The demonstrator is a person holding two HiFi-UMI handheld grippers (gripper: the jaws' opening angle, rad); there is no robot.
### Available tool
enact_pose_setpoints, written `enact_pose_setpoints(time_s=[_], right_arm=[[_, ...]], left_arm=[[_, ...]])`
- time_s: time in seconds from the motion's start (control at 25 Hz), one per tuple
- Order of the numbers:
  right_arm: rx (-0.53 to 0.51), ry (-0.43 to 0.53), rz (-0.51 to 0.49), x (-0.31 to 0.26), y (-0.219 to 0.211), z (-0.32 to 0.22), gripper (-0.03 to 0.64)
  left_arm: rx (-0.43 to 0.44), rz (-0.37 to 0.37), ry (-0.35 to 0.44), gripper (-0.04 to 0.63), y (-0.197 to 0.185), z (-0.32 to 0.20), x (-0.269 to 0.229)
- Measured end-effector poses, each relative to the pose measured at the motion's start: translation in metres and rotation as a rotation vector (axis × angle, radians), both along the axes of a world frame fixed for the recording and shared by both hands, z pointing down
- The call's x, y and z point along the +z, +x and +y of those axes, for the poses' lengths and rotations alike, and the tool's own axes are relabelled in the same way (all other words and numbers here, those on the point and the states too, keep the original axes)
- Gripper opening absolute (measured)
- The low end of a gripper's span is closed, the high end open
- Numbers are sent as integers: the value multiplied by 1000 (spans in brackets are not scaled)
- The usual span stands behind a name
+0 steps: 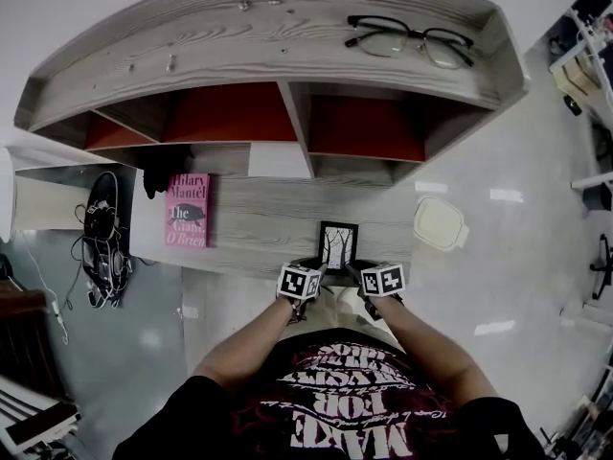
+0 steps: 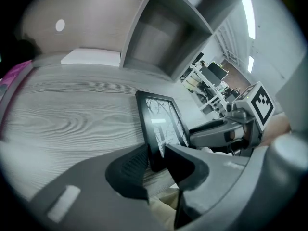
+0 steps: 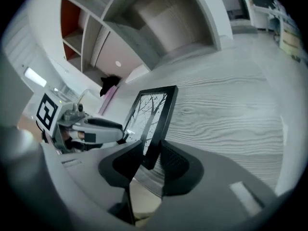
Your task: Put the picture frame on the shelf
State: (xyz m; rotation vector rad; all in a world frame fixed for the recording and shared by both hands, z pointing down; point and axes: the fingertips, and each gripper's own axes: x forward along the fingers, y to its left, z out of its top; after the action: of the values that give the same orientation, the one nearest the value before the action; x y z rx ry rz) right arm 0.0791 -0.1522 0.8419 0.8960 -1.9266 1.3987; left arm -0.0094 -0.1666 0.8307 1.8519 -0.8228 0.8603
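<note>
Looks nearly done: picture frame [image 1: 338,244] stands on the shelf [image 1: 259,220] near its front edge, left gripper [image 2: 156,165] pinching one bottom corner, right gripper [image 3: 150,160] slack around the other, so next probably wants a gentle release.

A lab-like workroom: grey wooden shelf unit [image 1: 239,41], glossy floor [image 1: 508,266], equipment racks [image 2: 211,81] behind.

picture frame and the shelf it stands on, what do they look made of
Picture frame: black border, smooth and matte, probably painted wood or plastic. The front looks glazed, since it catches a bright reflection.
Shelf: pale grey board with a clear wood grain and a matte finish. It could be wood or laminate; I cannot tell which.
</note>
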Motion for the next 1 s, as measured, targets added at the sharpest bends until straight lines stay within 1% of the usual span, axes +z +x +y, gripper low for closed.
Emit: enact_pose_setpoints(time_s=[0.04,0.08,0.2,0.36,0.6,0.84,1.0], right_arm=[[-23,11,26,-1,2,2,129],[-28,19,39,-3,4,3,126],[15,45,28,-17,10,0,121],[56,129,-8,-45,13,-14,114],[70,251,-29,-90,23,-27,107],[105,356,-35,-130,31,-40,103],[101,414,-33,-152,32,-43,103]], left_arm=[[8,-2,11,112,1,0,-5],[17,-2,25,112,3,0,-10],[26,2,64,112,8,-2,-27],[-12,26,116,112,11,-9,-50],[-75,52,181,112,17,-17,-86],[-104,67,272,112,26,-28,-124],[-114,62,322,112,26,-30,-145]])
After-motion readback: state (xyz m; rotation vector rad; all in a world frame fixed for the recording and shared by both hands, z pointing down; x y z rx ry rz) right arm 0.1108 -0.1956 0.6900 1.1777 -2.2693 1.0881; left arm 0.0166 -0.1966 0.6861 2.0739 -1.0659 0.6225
